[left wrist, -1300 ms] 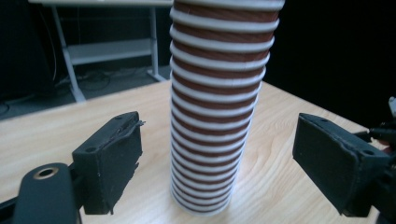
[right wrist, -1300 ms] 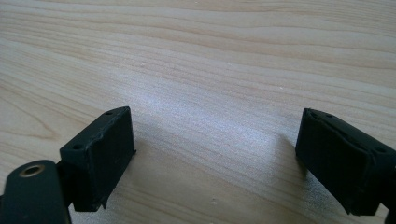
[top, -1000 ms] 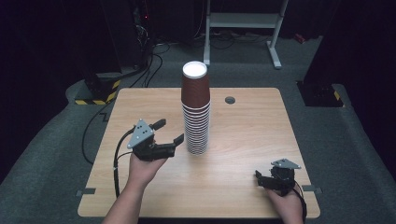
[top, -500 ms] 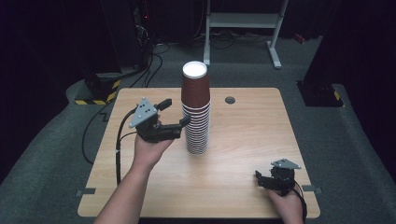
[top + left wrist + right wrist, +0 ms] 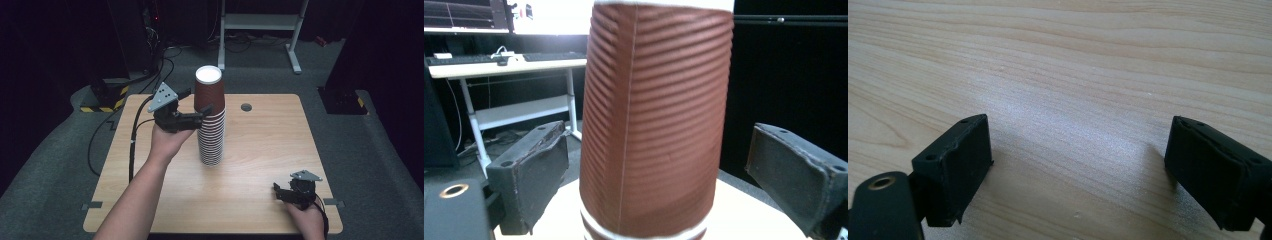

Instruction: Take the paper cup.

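A tall stack of ribbed brown paper cups (image 5: 211, 135) stands upright in the middle of the wooden table (image 5: 270, 135). My left gripper (image 5: 198, 101) is raised to the level of the top cup (image 5: 209, 90). Its jaws have just been opening and now stand one on each side of that cup (image 5: 654, 125). In the left gripper view (image 5: 661, 145) a gap shows on both sides, so the pads do not press on it. My right gripper (image 5: 278, 192) rests low near the table's front right corner. It is open over bare wood (image 5: 1078, 145).
A small round grommet hole (image 5: 246, 107) lies behind the stack. Beyond the table stand a white desk frame (image 5: 260, 22) and a black-and-yellow striped block (image 5: 102, 100) on the floor at left. The left gripper's cable (image 5: 132, 145) hangs over the table's left part.
My left hand has risen along the stack from its lower part to the top cup, and its jaws now straddle that cup. The right hand has stayed in place.
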Motion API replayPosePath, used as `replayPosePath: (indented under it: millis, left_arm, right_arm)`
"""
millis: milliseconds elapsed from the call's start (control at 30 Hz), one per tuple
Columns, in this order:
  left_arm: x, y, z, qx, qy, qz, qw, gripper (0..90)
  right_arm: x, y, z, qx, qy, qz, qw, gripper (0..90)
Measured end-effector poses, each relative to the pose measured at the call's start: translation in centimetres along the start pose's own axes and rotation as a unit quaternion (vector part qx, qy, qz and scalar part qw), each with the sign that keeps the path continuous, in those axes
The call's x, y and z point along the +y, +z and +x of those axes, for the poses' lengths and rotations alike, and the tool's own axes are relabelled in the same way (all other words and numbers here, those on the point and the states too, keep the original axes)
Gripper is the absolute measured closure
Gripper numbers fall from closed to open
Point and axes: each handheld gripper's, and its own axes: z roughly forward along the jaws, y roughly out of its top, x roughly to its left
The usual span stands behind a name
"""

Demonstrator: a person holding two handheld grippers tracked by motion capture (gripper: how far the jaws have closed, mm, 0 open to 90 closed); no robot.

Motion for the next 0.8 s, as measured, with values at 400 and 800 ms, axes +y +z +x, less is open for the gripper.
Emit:
replayPosePath:
  millis: [400,800]
  left_arm:
    - [1.4,1.6,-0.2,-0.005,0.011,-0.004,0.9999,9.5]
    - [2.2,3.0,0.1,-0.01,0.01,0.003,0.9999,10.2]
  right_arm:
    - [0.0,0.0,0.0,0.0,0.0,0.0,1.0,11.2]
    - [0.0,0.0,0.0,0.0,0.0,0.0,1.0,11.2]
